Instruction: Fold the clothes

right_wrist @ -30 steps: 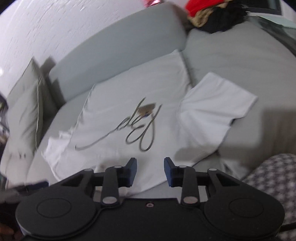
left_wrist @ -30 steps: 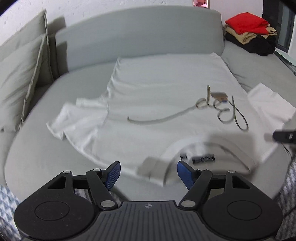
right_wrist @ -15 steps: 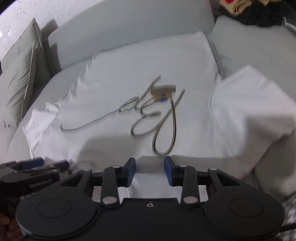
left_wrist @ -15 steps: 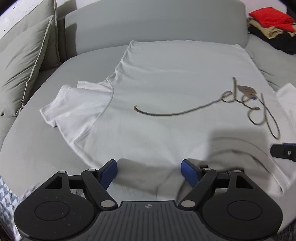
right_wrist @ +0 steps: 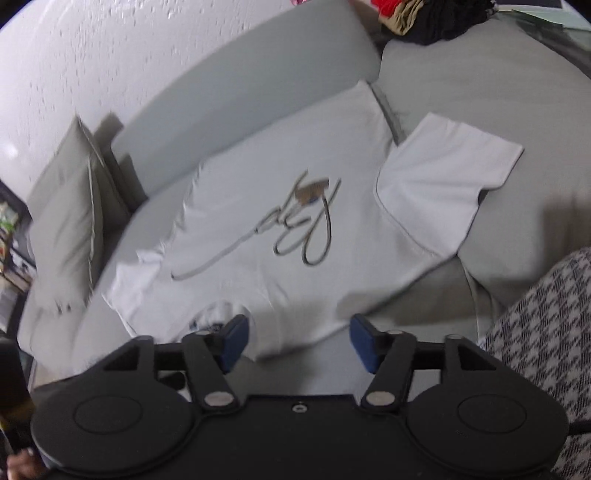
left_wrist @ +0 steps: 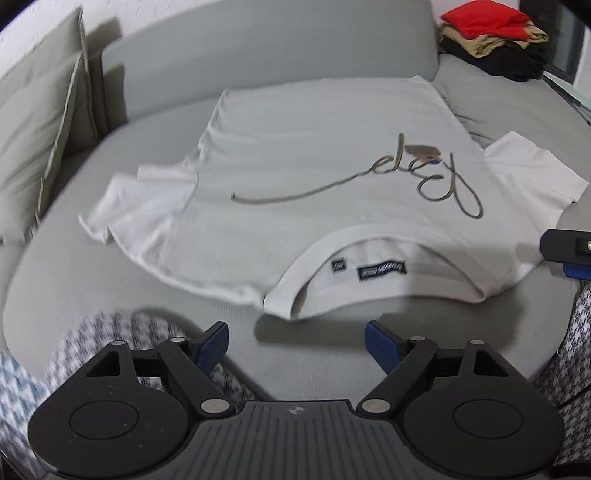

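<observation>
A white T-shirt (left_wrist: 314, 147) with a looping script print lies spread flat on the grey sofa (left_wrist: 258, 48), collar (left_wrist: 369, 258) and neck label nearest me. My left gripper (left_wrist: 295, 339) hovers just short of the collar over bare sofa. Its jaws are opening, with nothing between them. The right gripper (right_wrist: 299, 338) sits at the shirt's (right_wrist: 295, 206) near shoulder edge. Its jaws are opening too, and the hem lies just beyond the blue pads (right_wrist: 234, 338) without being pinched. Part of the right gripper (left_wrist: 565, 251) shows at the left view's right edge.
A stack of folded clothes (left_wrist: 491, 33), red on tan on black, sits at the sofa's back right. Grey cushions (left_wrist: 37, 129) lean at the left. Checked fabric (left_wrist: 110, 343) lies by the near edge on both sides, also as a checked patch (right_wrist: 546, 332).
The left gripper has pulled back from the collar, which now lies flat with its label showing. The right gripper's jaws have gone from narrow to wide.
</observation>
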